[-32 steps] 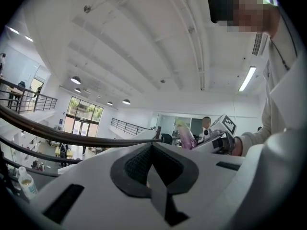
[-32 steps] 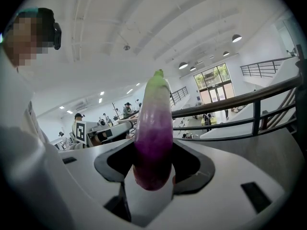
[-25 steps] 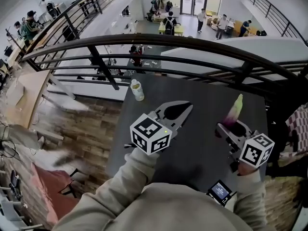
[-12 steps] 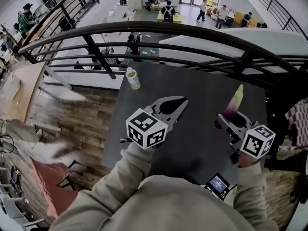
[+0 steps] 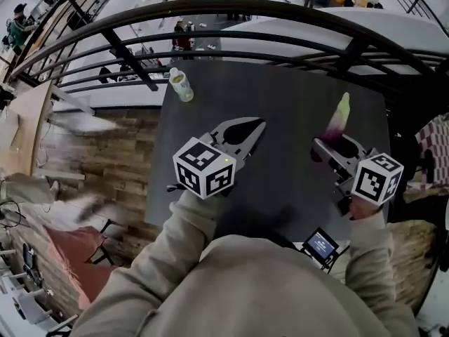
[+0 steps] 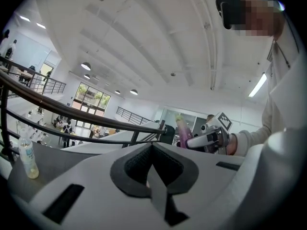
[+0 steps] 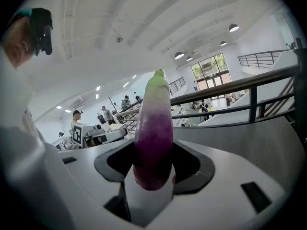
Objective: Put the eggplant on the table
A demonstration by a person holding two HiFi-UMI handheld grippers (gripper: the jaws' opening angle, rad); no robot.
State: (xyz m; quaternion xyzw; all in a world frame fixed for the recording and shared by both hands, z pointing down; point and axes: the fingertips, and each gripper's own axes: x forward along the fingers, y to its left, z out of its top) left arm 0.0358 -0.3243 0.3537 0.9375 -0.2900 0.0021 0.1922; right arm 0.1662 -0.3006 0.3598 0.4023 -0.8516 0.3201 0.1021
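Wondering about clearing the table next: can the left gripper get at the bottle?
Probably yes: the left gripper is empty, and only bare table lies between it and the bottle.

Glossy, smooth skin on the purple-and-pale-green eggplant (image 7: pixel 153 143), gleaming against the matt grey plastic of the right claw (image 7: pixel 152 178). Same dull plastic on the left claw (image 6: pixel 152 163). Dark matt surface (image 5: pixel 280 97) below, black painted metal railing (image 5: pixel 231 5), wood-plank floor (image 5: pixel 105 167), soft beige cloth sleeve (image 5: pixel 186 223).
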